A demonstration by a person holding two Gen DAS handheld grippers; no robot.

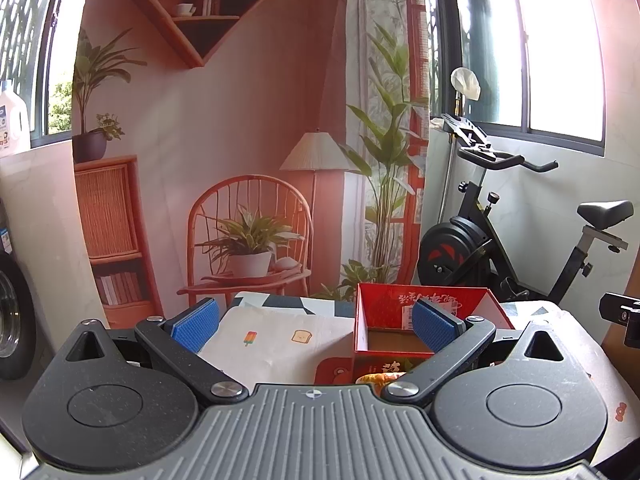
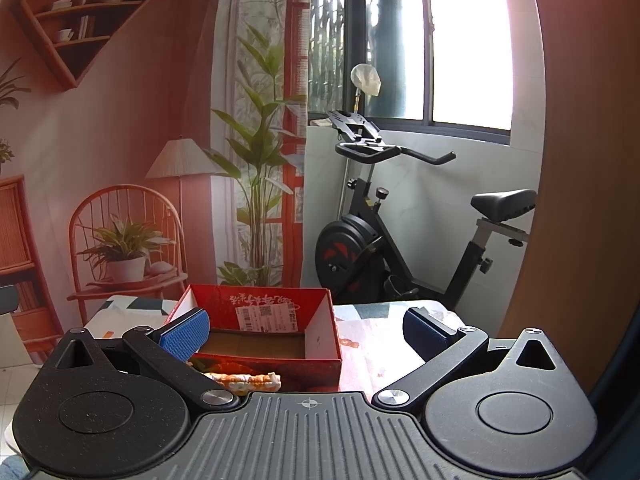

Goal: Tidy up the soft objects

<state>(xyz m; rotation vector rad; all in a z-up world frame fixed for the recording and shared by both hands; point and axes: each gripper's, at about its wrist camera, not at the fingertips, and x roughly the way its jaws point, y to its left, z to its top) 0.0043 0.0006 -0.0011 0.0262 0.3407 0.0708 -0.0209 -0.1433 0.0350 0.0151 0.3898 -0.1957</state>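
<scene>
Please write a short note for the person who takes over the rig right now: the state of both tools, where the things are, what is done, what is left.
Left tool: open, holds nothing.
Right tool: open, holds nothing.
Red box: on the table, open at the top. The part of its inside that shows looks empty.
Rolled orange-and-white cloth: lies on the table in front of the box, not in it.
White printed cloth: spread flat to the left of the box.
Done: nothing visible in the box yet.
Left: probably pick up the rolled cloth and put it in the box.

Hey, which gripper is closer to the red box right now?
Roughly equal, perhaps the left. The left gripper has the red box ahead on its right; the right gripper has it ahead on its left. Both are open, empty.
</scene>
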